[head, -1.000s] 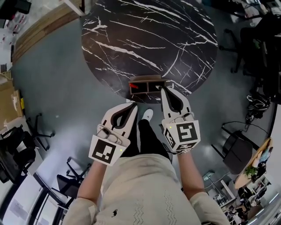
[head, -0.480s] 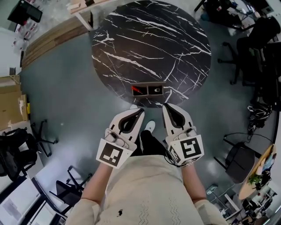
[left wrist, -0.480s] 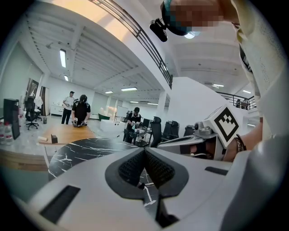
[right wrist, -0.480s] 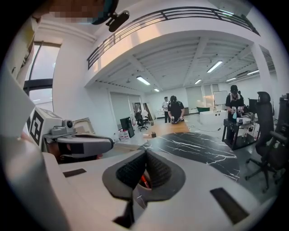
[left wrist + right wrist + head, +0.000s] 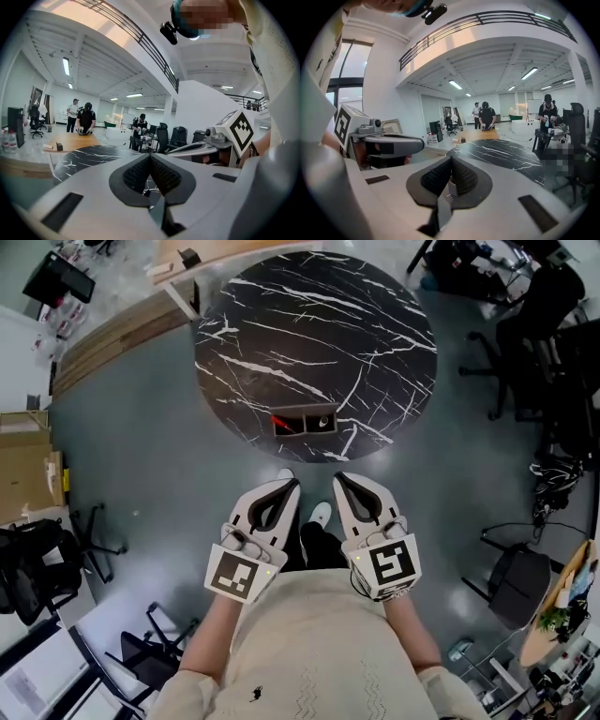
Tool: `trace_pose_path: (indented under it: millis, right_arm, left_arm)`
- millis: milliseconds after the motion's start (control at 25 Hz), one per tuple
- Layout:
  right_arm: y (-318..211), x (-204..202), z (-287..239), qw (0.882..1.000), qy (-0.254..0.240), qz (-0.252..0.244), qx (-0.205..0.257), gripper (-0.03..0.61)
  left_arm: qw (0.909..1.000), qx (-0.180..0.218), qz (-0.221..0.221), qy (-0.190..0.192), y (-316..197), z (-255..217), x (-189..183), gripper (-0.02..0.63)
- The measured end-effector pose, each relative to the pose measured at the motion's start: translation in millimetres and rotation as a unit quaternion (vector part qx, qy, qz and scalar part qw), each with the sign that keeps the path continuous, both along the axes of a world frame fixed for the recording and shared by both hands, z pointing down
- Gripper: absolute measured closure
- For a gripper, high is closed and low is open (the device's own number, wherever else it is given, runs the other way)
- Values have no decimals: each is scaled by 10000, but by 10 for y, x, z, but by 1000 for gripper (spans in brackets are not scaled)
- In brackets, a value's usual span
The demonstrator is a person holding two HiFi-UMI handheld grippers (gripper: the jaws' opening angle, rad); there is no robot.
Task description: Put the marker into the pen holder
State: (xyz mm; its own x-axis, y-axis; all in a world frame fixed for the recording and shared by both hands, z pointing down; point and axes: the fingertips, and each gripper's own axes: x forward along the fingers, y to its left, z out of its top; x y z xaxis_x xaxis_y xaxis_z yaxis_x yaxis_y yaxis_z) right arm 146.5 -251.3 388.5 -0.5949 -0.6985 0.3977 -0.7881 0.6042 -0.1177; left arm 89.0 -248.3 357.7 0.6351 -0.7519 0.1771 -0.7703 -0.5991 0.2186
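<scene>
A brown two-compartment pen holder (image 5: 305, 420) stands near the front edge of the round black marble table (image 5: 375, 315). A red marker (image 5: 281, 421) lies in its left compartment; a small pale item sits in the right one. My left gripper (image 5: 292, 485) and right gripper (image 5: 339, 477) are both shut and hold nothing, side by side close to my body, well short of the table over the grey floor. In the left gripper view the pads (image 5: 140, 171) press together; in the right gripper view the pads (image 5: 461, 176) do the same.
Black office chairs (image 5: 525, 343) crowd the right side, another chair (image 5: 37, 563) stands at the left by cardboard boxes (image 5: 23, 474). A wooden desk (image 5: 131, 320) runs behind the table. Several people (image 5: 487, 116) stand far off.
The table and pen holder have shifted farther up and look smaller; both shut grippers now sit farther from the holder, over the floor.
</scene>
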Motion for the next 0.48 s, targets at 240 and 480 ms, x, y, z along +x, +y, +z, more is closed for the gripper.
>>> trace_pose_path:
  millis: [240, 480]
  right_arm:
    - [216, 140, -16, 10000, 18, 10, 22, 561]
    - [354, 294, 19, 9999, 60, 91, -20, 561]
  left_arm:
    - [9998, -56, 153, -145, 250, 89, 120, 606]
    - [10000, 13, 44, 4, 337, 34, 246, 606]
